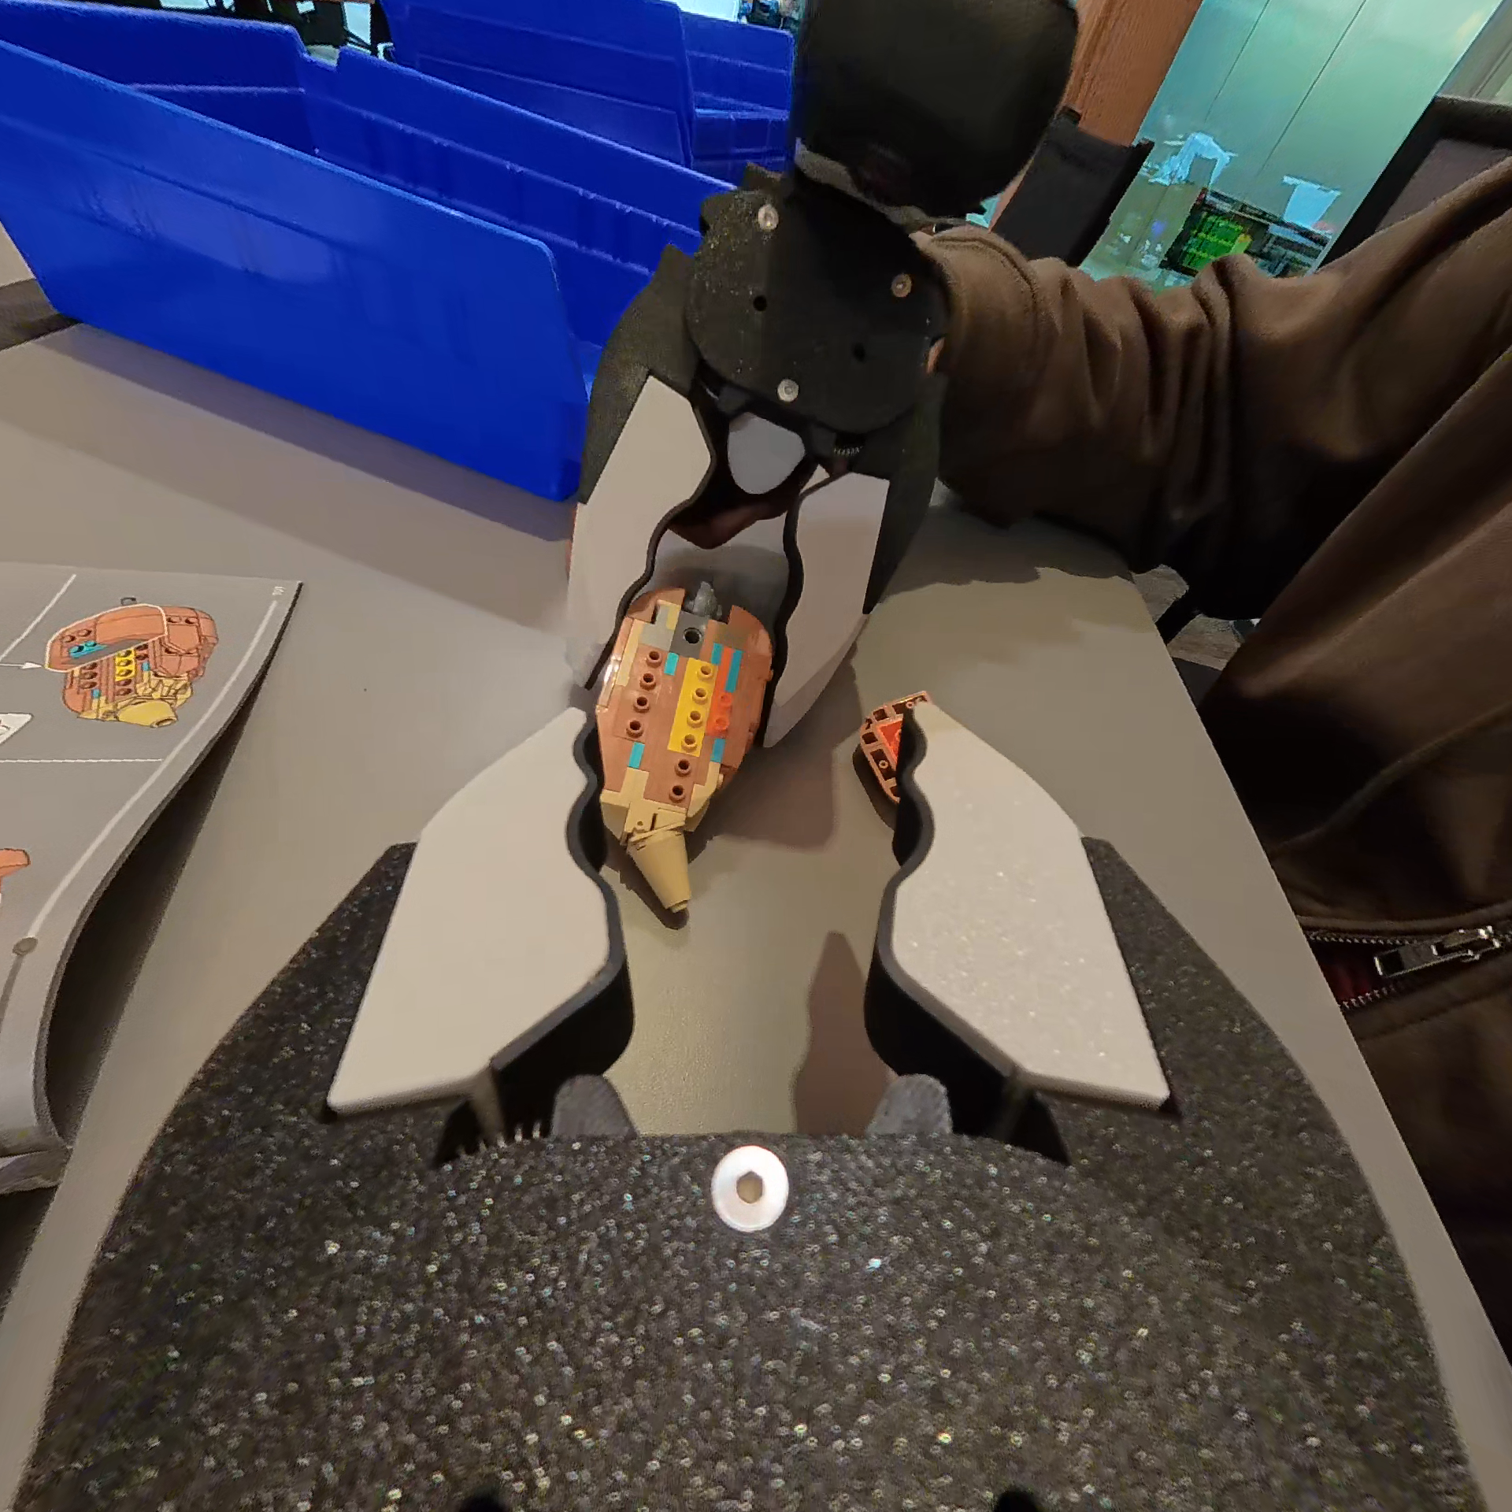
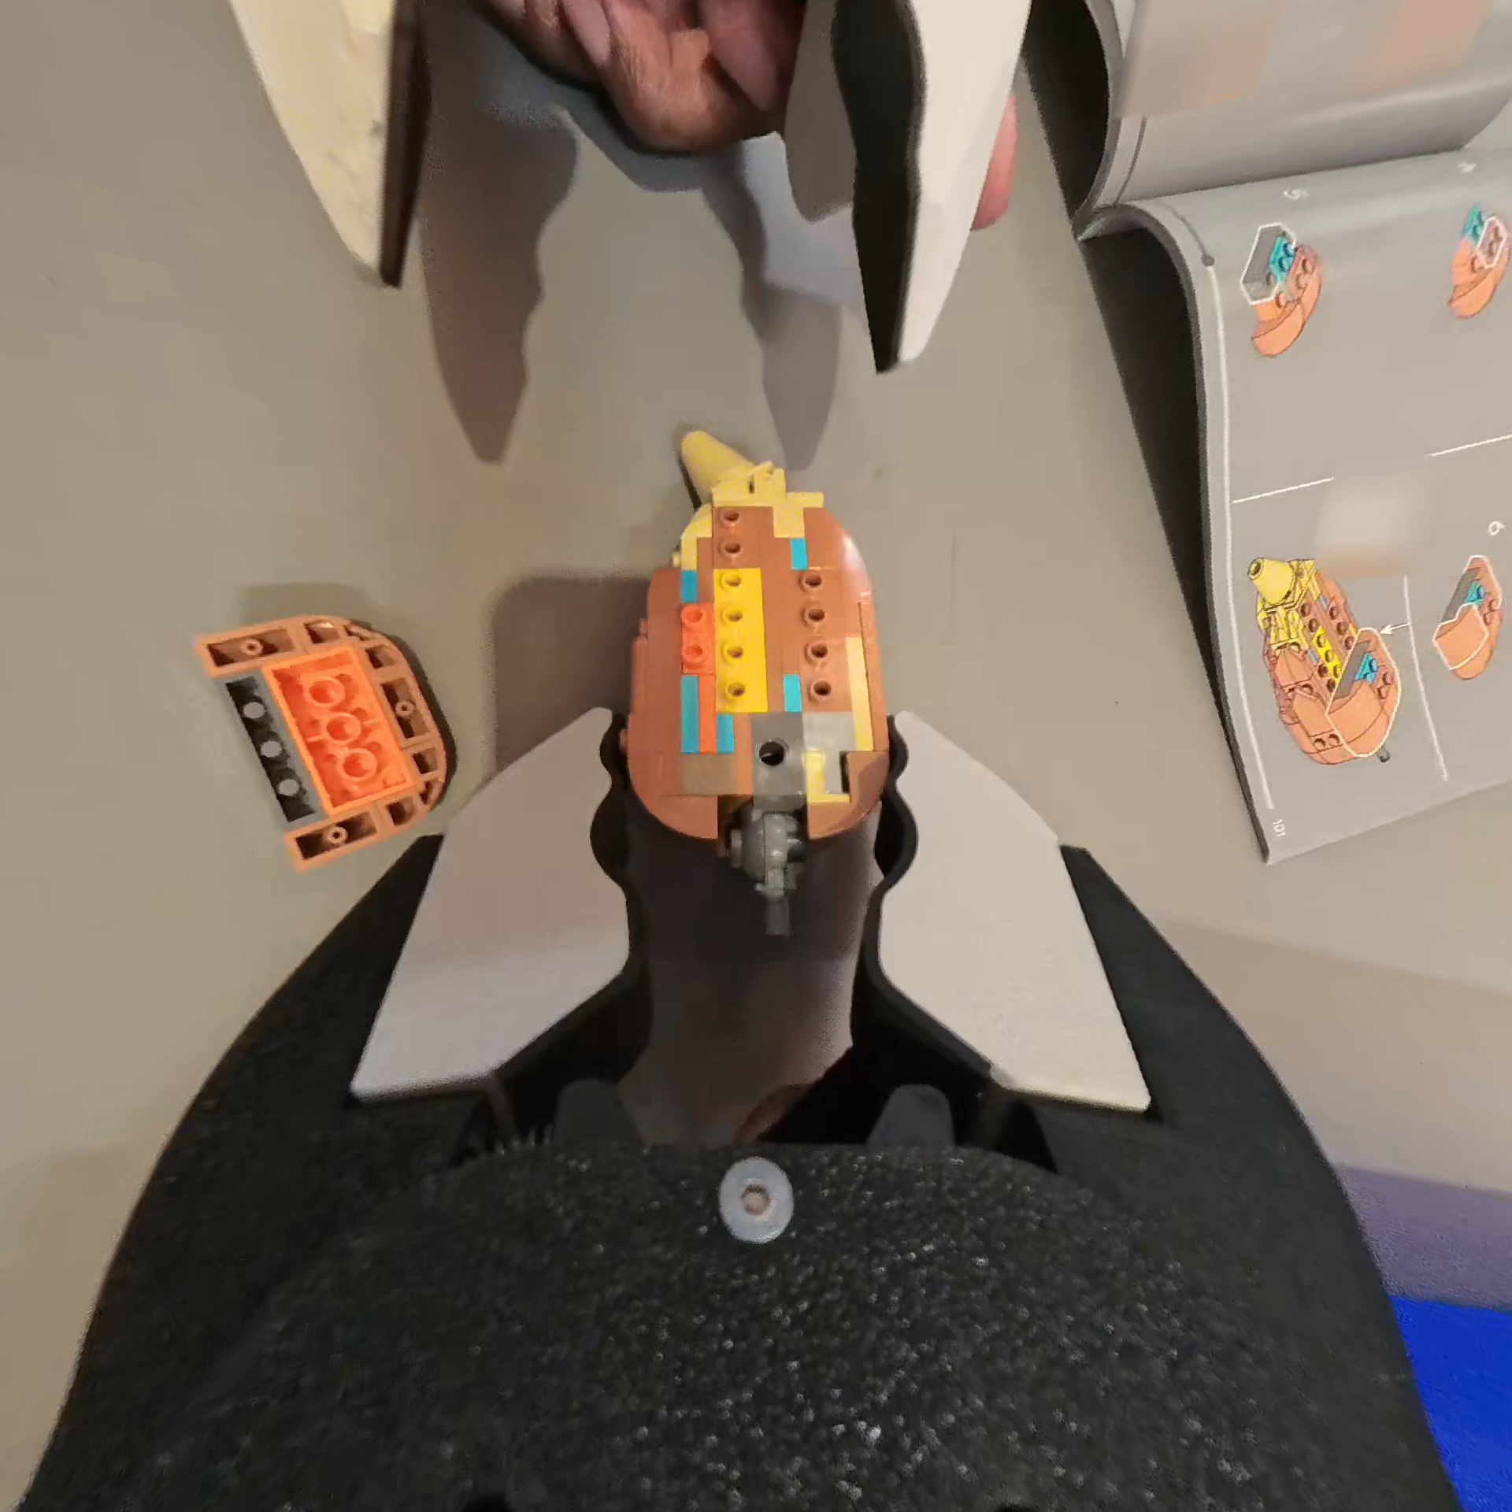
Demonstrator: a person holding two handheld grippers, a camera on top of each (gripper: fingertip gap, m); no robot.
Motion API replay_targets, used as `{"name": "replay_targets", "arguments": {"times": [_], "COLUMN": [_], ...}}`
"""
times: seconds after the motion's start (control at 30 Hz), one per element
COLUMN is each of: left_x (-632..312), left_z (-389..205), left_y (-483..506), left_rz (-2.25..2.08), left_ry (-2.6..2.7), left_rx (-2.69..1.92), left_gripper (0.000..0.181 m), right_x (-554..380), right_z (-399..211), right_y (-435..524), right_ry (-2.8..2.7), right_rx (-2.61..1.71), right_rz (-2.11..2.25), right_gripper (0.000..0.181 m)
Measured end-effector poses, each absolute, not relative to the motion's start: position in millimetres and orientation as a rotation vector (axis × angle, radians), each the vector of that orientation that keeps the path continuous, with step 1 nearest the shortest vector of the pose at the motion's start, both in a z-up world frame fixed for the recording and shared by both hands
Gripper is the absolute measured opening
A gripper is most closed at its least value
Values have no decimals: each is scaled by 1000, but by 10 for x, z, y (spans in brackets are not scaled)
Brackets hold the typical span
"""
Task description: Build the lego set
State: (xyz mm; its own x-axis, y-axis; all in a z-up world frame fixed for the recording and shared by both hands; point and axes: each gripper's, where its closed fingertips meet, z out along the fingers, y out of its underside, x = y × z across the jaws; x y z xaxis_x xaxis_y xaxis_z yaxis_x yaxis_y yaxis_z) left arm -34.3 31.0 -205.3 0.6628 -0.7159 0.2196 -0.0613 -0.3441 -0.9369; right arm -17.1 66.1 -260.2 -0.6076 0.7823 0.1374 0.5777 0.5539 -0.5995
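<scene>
A brown lego hull model (image 1: 679, 720) with yellow, orange and teal plates and a tan cone at its tip lies on the grey table (image 1: 368, 589). My right gripper (image 1: 687, 695) reaches in from the far side, and its jaws press both sides of the model's rounded rear end. In the right wrist view the model (image 2: 753, 654) sits between that gripper's tips (image 2: 753, 728). My left gripper (image 1: 749, 728) is open near the cone end, its left finger close beside the model. A small orange and brown sub-assembly (image 2: 327, 736) lies upside down beside the model, partly hidden behind my left gripper's finger (image 1: 888, 740).
An open instruction booklet (image 1: 123, 695) lies on the table left of the model and also shows in the right wrist view (image 2: 1350, 532). Blue storage bins (image 1: 327, 245) stand at the back. A person's dark sleeve (image 1: 1227, 409) is at the right, by the table edge.
</scene>
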Motion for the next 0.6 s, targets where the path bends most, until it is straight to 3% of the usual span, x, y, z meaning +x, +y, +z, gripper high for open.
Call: {"name": "replay_targets", "arguments": {"times": [0.27, 0.47, 0.6], "left_x": [-331, -241, -59], "left_z": [-2050, -2058, -2057], "left_y": [288, 254, 152], "left_rz": [-745, -730, -685], "left_ry": [636, 674, 776], "left_rx": [-1808, -1814, -1830], "left_gripper": [74, 74, 60], "right_x": [-106, 7, 103], "right_z": [-2382, -1914, -1690], "right_y": [719, 667, 666], "right_ry": [-2208, -1839, -1671], "right_rx": [-1256, -1334, -1299], "right_rz": [1027, 1612, 1819], "right_gripper": [66, 72, 70]}}
